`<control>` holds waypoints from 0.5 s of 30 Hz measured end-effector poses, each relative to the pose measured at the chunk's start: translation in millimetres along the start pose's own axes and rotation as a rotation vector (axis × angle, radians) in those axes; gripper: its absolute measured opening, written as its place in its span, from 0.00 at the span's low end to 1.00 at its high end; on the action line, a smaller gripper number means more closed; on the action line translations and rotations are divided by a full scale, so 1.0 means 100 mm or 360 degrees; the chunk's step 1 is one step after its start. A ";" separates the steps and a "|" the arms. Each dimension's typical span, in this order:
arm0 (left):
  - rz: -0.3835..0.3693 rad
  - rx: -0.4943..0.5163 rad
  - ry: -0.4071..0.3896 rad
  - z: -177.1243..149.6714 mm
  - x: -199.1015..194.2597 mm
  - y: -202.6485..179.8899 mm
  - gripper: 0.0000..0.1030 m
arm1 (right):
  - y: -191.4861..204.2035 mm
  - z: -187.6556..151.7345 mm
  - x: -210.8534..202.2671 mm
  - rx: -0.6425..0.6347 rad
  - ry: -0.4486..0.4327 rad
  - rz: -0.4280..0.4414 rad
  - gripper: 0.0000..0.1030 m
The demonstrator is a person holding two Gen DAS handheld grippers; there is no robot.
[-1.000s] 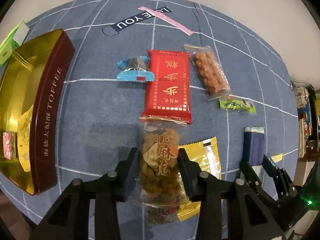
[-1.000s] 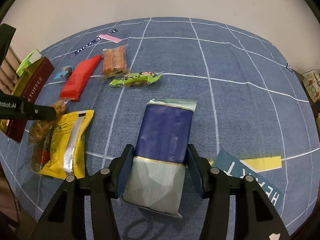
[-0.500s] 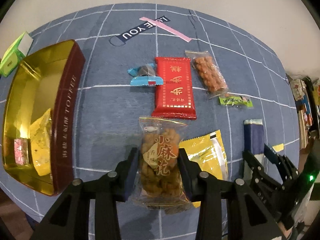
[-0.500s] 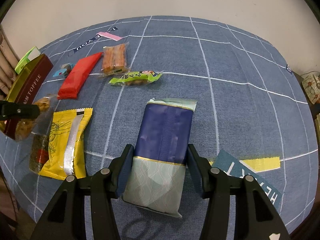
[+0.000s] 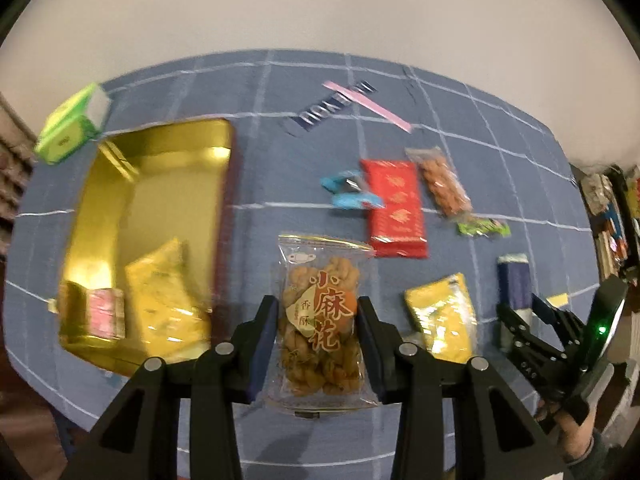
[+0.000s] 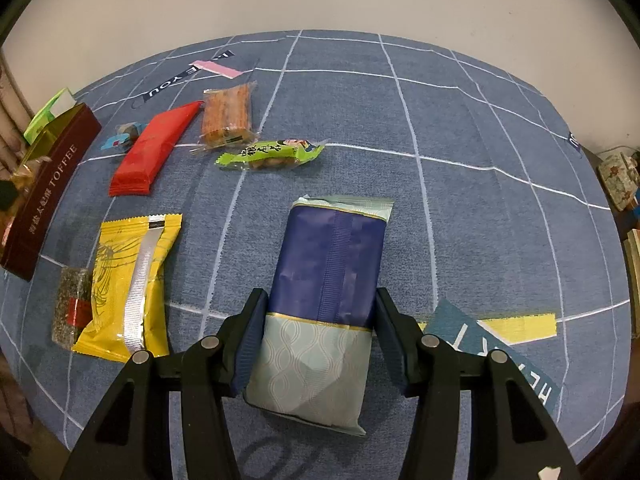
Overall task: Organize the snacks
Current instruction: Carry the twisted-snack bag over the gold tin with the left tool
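My left gripper [image 5: 318,320] is shut on a clear bag of fried dough twists [image 5: 320,320] and holds it above the blue cloth, just right of the gold toffee tin [image 5: 160,216]. The tin holds a yellow packet [image 5: 168,300] and a pink sweet [image 5: 106,312]. My right gripper [image 6: 320,316] is shut on a navy and pale green packet [image 6: 324,304] near the cloth's front; it also shows in the left wrist view [image 5: 532,320]. The tin's maroon side [image 6: 48,196] shows at the left of the right wrist view.
On the cloth lie a red packet [image 6: 154,150], an orange cracker pack [image 6: 226,114], a green sweet [image 6: 272,154], a yellow packet [image 6: 128,280] over a dark seed bar [image 6: 70,304], and a blue sweet [image 5: 350,192]. A green box [image 5: 72,124] stands behind the tin.
My left gripper has lifted the dough twist bag and carried it left toward the tin, uncovering the seed bar. My right gripper has stayed still on the navy packet.
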State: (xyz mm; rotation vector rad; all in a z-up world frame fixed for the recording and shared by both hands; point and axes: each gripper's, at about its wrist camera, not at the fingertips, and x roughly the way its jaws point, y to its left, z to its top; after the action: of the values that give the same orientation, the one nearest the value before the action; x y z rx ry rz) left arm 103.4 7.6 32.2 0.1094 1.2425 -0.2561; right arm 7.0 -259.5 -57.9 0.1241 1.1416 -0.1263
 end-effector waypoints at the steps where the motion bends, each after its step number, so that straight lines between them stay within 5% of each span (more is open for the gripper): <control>1: 0.0015 -0.0002 -0.0009 0.00 -0.02 0.06 0.39 | 0.00 0.00 0.00 0.0002 0.0000 -0.0001 0.48; 15: 0.0347 -0.0130 -0.0045 -0.02 -0.06 1.23 0.39 | 0.02 0.01 0.01 0.0023 0.0015 -0.0026 0.48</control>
State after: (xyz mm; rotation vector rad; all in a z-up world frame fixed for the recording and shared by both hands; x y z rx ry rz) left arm 130.4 127.8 29.9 0.1686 1.2004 -0.0179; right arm 8.8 -258.0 -58.2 0.1283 1.1517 -0.1485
